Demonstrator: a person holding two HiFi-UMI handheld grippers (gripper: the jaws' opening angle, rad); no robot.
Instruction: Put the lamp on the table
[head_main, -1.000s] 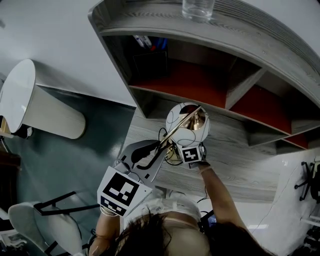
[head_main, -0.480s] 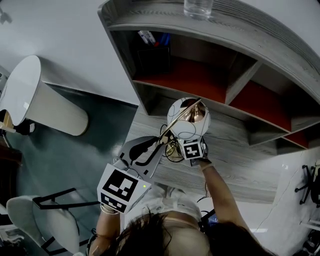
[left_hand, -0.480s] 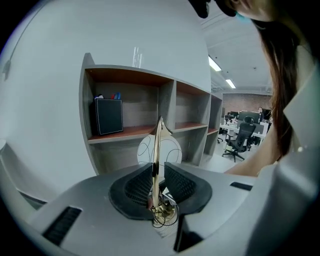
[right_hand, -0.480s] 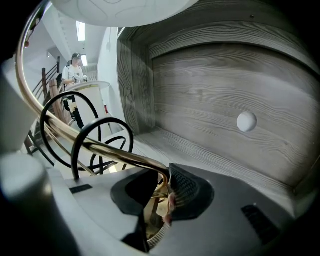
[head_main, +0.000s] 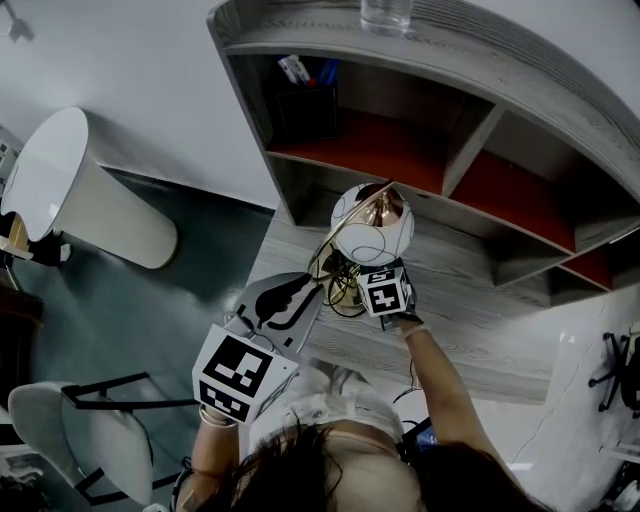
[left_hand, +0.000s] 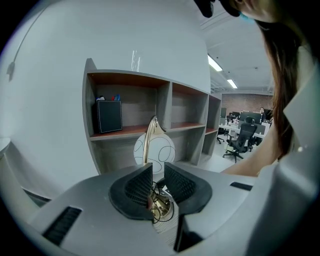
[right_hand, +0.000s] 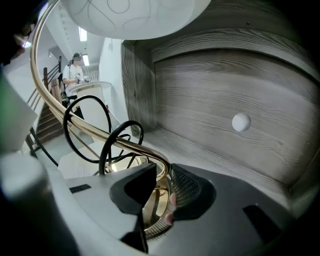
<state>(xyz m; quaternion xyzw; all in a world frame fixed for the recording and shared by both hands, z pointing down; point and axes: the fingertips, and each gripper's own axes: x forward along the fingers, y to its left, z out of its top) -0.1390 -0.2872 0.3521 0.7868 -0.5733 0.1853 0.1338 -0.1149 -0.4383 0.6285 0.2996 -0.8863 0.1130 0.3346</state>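
We're over a grey wood-grain table (head_main: 480, 335) backed by a matching shelf unit (head_main: 468, 150) with reddish boards, a clear glass (head_main: 385, 14) on its top and a black box (left_hand: 109, 115) in one bay. In front of those bays is the lamp with a white globe shade and a curved brass stem (head_main: 372, 224). The right gripper (right_hand: 162, 186) has its jaws pinched on the bottom of that stem, right where it meets the round brass base. That looks like a sensible hold, low down, so the top-heavy globe doesn't swing. The left gripper (left_hand: 158, 181) comes in from the other side with its jaws a narrow gap apart and nothing clearly between them. It is probably there to steady the lamp or mind the loose black cord (right_hand: 82, 125), which loops beside the base. The lamp is at table level, so I'd judge the placing nearly done. What's hard to call is whether the base sits flat on the wood or hangs a touch above it, because the jaws cover its near rim. The globe hides the right gripper's tips from the head view, and the cord's far end runs out of sight.
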